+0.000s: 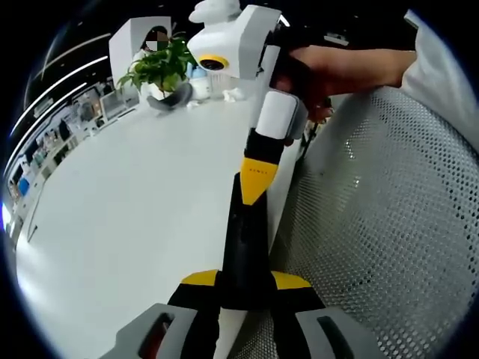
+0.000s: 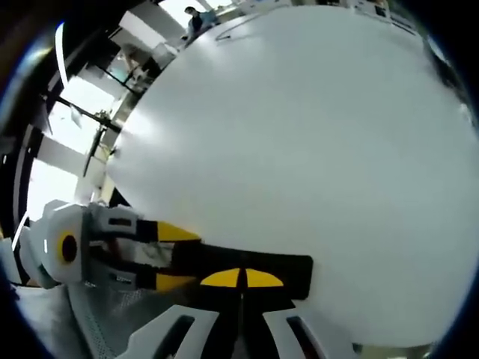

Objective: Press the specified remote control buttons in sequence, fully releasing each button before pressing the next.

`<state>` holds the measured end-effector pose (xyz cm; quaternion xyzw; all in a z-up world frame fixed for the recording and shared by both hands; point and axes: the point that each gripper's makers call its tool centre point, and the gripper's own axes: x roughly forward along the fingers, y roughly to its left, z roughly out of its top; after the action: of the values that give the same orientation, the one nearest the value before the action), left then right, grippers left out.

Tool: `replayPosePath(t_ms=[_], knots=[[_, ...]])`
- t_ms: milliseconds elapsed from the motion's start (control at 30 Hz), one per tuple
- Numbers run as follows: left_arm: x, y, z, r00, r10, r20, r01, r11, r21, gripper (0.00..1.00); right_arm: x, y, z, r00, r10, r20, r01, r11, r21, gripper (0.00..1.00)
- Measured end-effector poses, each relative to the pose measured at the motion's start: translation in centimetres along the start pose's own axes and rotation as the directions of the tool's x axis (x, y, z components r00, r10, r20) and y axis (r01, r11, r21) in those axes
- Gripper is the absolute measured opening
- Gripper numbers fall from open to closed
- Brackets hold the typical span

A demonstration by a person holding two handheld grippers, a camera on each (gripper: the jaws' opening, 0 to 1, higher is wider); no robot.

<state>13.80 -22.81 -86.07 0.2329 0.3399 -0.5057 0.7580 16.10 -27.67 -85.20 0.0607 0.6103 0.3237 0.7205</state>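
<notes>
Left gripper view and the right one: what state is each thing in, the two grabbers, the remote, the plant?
Left gripper: shut on the remote, clamping one end.
Right gripper: shut, tip down at the remote.
Remote: held in the left gripper by the table edge.
Hand: wrapped around the right gripper.
Plant: upright on the table.

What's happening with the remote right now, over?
Left gripper shut on the remote, at the white table's edge. Right gripper shut, tips against the remote. Nothing in the way; mesh surface alongside.
</notes>
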Motion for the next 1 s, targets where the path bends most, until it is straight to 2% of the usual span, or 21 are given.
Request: replayPosePath(t_ms=[300, 500, 833, 933, 1000], knots=[[0.00, 0.00, -0.03, 1.000, 0.000, 0.000, 0.000, 1.000, 0.003, 0.25, 0.00, 0.06, -0.01, 1.000, 0.005, 0.004, -0.005, 1.000, 0.004, 0.00], [0.01, 0.01, -0.01, 1.000, 0.000, 0.002, 0.000, 1.000, 0.001, 0.25, 0.08, 0.09, -0.04, 1.000, -0.020, 0.006, 0.020, 0.999, -0.049, 0.00], [0.01, -0.02, -0.04, 1.000, 0.000, 0.001, 0.000, 1.000, 0.001, 0.25, 0.03, 0.08, -0.03, 1.000, 0.005, 0.011, -0.005, 1.000, -0.028, 0.00], [0.01, -0.01, -0.04, 1.000, -0.001, 0.002, 0.001, 1.000, 0.000, 0.25, 0.07, 0.27, -0.06, 1.000, -0.013, 0.005, 0.013, 0.996, -0.083, 0.00], [0.01, -0.01, -0.04, 1.000, -0.001, 0.002, 0.001, 1.000, -0.001, 0.25, 0.05, 0.18, -0.04, 1.000, -0.012, 0.003, 0.013, 0.996, -0.084, 0.00]])
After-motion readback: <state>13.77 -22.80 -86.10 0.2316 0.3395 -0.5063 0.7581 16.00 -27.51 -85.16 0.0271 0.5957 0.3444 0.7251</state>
